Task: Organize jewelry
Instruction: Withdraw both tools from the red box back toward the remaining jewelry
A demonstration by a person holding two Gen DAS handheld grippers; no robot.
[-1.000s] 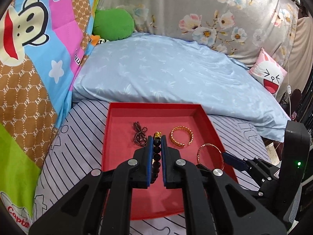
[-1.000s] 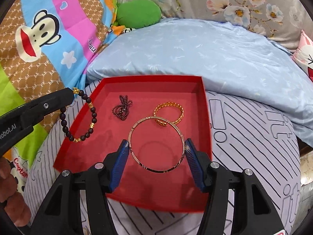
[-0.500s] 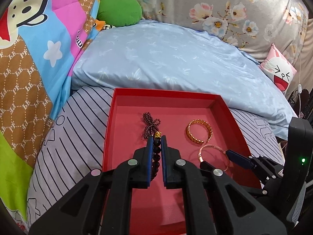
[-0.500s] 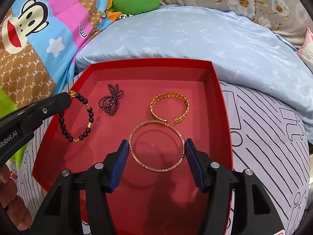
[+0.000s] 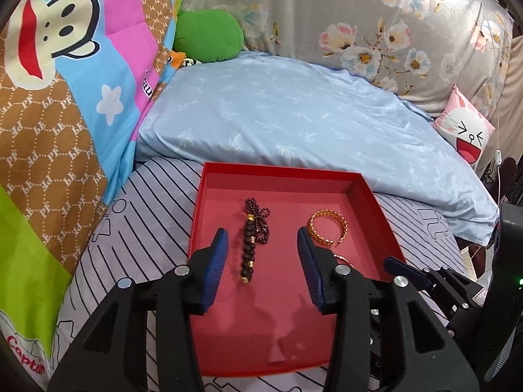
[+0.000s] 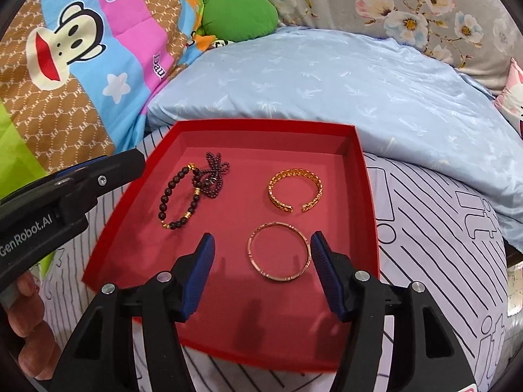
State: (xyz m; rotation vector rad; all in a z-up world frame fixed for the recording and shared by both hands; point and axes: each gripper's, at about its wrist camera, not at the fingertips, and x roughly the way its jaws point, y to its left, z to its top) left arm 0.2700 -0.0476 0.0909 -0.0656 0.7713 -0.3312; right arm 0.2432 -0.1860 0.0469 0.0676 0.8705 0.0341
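red tray [image 5: 369, 196] on striped bed [image 5: 147, 228].

Both wrist cameras look forward and down, close over the red tray [image 5: 209, 176] [image 6: 369, 196]; the left one sits left of the right.

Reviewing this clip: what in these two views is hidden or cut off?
- Left wrist view: rose-gold bangle mostly hidden behind the left gripper finger.
- Left wrist view: red tray, near corners covered by the gripper body.
- Right wrist view: beaded bracelet overlaps the small-bead strand; whether tangled is unclear.
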